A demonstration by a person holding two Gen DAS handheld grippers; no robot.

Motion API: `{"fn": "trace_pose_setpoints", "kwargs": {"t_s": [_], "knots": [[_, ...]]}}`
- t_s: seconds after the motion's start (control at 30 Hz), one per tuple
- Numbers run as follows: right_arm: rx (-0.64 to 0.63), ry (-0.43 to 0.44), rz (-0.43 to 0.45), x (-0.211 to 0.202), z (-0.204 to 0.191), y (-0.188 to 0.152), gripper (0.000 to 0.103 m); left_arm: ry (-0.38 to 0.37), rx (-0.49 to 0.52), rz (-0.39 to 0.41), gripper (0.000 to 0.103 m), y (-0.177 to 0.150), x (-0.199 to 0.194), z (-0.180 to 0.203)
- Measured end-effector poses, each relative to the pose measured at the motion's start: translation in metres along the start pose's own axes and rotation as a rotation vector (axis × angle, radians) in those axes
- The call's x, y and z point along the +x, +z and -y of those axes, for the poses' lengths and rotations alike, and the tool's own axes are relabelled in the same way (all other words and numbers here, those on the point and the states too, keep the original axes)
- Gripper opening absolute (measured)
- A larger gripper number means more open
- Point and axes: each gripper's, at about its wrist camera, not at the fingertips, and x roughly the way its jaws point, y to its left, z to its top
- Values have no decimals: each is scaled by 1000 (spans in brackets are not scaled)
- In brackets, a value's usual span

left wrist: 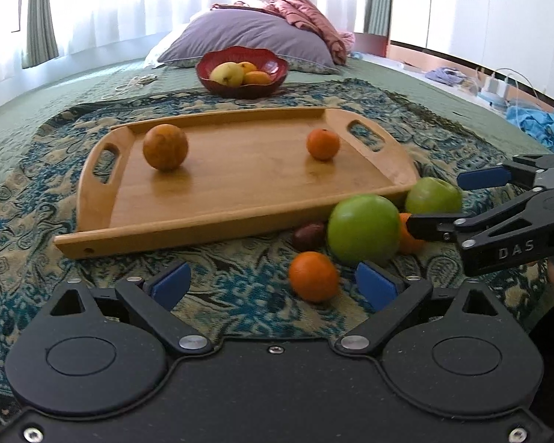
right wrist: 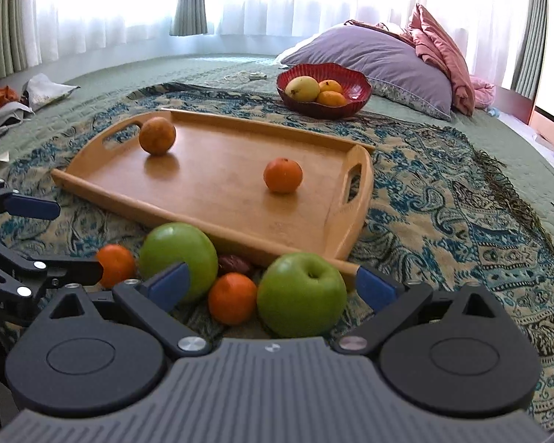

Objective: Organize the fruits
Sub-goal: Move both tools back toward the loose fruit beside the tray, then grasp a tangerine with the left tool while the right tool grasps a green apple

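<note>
both tongs stand wide apart with nothing between the pads. the left tongs (left wrist: 273, 284) hang over the patterned cloth (left wrist: 240, 288); just ahead of the right-hand pad sits a mandarin (left wrist: 313, 276), and beyond it a green apple (left wrist: 363, 229). a dark small fruit (left wrist: 308, 234) lies between that apple and the tray (left wrist: 240, 184). straight ahead on the tray are a brownish orange (left wrist: 165, 146) toward the left and a small orange (left wrist: 323, 144) toward the right. farther ahead a red bowl (left wrist: 242, 70) holds a yellow fruit and oranges.

the right tongs (right wrist: 273, 284) show the heap closer: a second apple (right wrist: 301, 294) sits low between the fingers, near the right pad but not pressed, with another mandarin (right wrist: 232, 298) just left of it. the left view shows that mandarin only as an orange sliver behind the right tongs' finger, and the second apple only partly.

only the left view shows the blue clothes and cables far right; only the right view shows the papers and rags far left. each view catches the other tongs at its edge.
</note>
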Motion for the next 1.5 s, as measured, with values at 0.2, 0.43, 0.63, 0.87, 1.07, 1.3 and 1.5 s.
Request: {"fn": "trace_pose_setpoints", "kwargs": {"t_s": [0.2,0.43,0.63,0.87,1.07,1.3,1.5], "knots": [[24,12,-16,1,7,-9,97,-23,-30,-20,75,-3,7,7],[36,24,-4,1,9,-12,91,-49,-48,-38,54,-4,13,12],[70,30,-12,0,18,-11,85,-73,-81,-46,47,-2,16,11],[159,41,-30,4,31,-10,81,-70,-86,-54,44,-2,21,14],[232,71,-38,8,38,-11,71,-71,-99,-62,37,-3,25,14],[331,90,-54,7,53,-11,58,-72,-141,-63,30,-1,25,8],[321,60,-31,2,47,-10,58,-63,-133,-43,29,5,20,6]]}}
